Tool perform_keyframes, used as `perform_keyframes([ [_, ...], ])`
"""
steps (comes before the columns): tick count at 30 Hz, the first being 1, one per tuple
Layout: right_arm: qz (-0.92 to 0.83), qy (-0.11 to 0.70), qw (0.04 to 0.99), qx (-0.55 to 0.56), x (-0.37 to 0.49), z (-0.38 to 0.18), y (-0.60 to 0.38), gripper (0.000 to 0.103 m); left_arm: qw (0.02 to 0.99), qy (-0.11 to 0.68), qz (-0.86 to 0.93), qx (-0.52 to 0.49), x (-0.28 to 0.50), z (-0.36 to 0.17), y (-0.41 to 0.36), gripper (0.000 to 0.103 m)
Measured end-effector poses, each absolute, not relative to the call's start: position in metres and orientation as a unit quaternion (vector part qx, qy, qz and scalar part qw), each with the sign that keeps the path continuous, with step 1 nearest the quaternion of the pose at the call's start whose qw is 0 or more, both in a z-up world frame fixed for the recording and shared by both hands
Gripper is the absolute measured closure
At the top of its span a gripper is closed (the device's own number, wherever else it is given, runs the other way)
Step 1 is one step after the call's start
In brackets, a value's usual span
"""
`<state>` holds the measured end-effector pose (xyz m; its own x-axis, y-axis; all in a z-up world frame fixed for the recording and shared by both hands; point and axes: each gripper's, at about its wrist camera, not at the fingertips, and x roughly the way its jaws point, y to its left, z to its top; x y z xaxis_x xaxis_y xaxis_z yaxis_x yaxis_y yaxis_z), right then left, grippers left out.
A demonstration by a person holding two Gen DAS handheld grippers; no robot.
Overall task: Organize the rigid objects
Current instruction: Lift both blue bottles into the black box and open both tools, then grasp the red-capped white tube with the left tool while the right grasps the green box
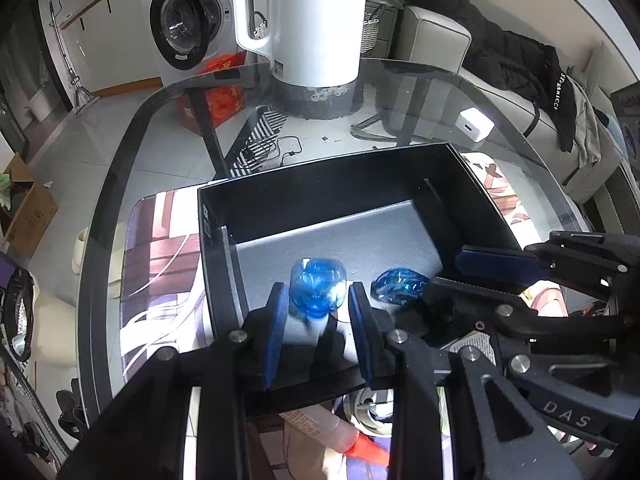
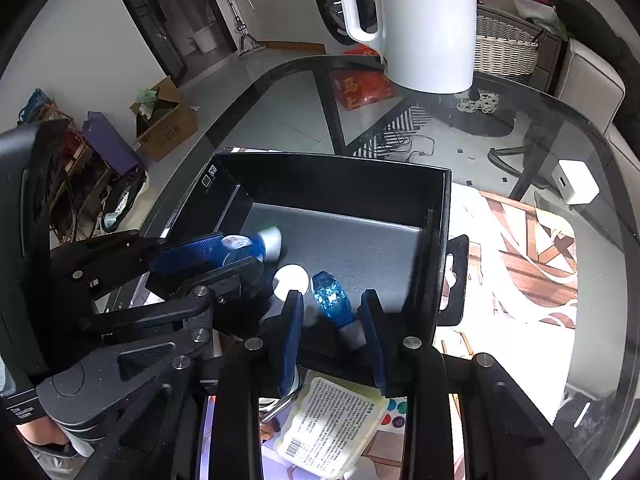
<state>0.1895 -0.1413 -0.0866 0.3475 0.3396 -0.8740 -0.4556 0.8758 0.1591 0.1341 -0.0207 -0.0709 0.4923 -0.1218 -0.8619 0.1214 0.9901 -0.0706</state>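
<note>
A black open box (image 1: 320, 184) stands on the glass table; it also shows in the right wrist view (image 2: 332, 176). My left gripper (image 1: 318, 312) is inside the box, shut on a blue glass bottle with a white base (image 1: 318, 288), seen from the right wrist view too (image 2: 256, 246). My right gripper (image 2: 332, 312) is open around a second blue glass bottle (image 2: 332, 300) that lies on the box floor; this bottle also shows in the left wrist view (image 1: 400, 284). A white round disc (image 2: 291, 278) lies on the box floor beside it.
A white kettle (image 1: 304, 20) stands at the table's far edge. A small white adapter (image 1: 476, 122) lies on the glass at the right. A labelled white packet (image 2: 332, 420) lies in front of the box. A sofa with a black coat (image 1: 500, 56) stands beyond the table.
</note>
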Motion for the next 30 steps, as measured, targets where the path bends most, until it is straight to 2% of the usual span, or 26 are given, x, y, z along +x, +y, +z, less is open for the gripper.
perform_keyframes([
  [3, 0.24, 0.511, 0.824, -0.056, 0.186, -0.083, -0.141, 0.071, 0.87, 0.488, -0.07, 0.001, 0.128, -0.065, -0.019, 0.058],
  [7, 0.233, 0.48, 0.844, -0.048, 0.176, -0.068, -0.149, 0.071, 0.883, 0.465, -0.067, -0.006, 0.113, -0.05, -0.013, 0.054],
  [9, 0.23, 0.464, 0.855, -0.04, 0.169, -0.059, -0.156, 0.067, 0.887, 0.457, -0.067, -0.014, 0.103, -0.044, -0.009, 0.05],
  [11, 0.234, 0.454, 0.859, -0.037, 0.16, -0.052, -0.162, 0.06, 0.888, 0.454, -0.066, -0.017, 0.094, -0.041, -0.008, 0.05],
  [15, 0.244, 0.447, 0.859, -0.044, 0.141, -0.043, -0.17, 0.058, 0.885, 0.459, -0.069, -0.019, 0.078, -0.039, -0.005, 0.049],
  [17, 0.248, 0.448, 0.858, -0.045, 0.132, -0.041, -0.174, 0.053, 0.88, 0.469, -0.07, -0.026, 0.072, -0.043, -0.002, 0.049],
  [24, 0.259, 0.487, 0.834, -0.027, 0.112, -0.058, -0.189, 0.053, 0.856, 0.511, -0.056, -0.053, 0.063, -0.066, 0.003, 0.048],
  [30, 0.237, 0.516, 0.823, -0.026, 0.115, -0.089, -0.192, 0.038, 0.839, 0.539, -0.046, -0.048, 0.064, -0.093, -0.004, 0.047],
])
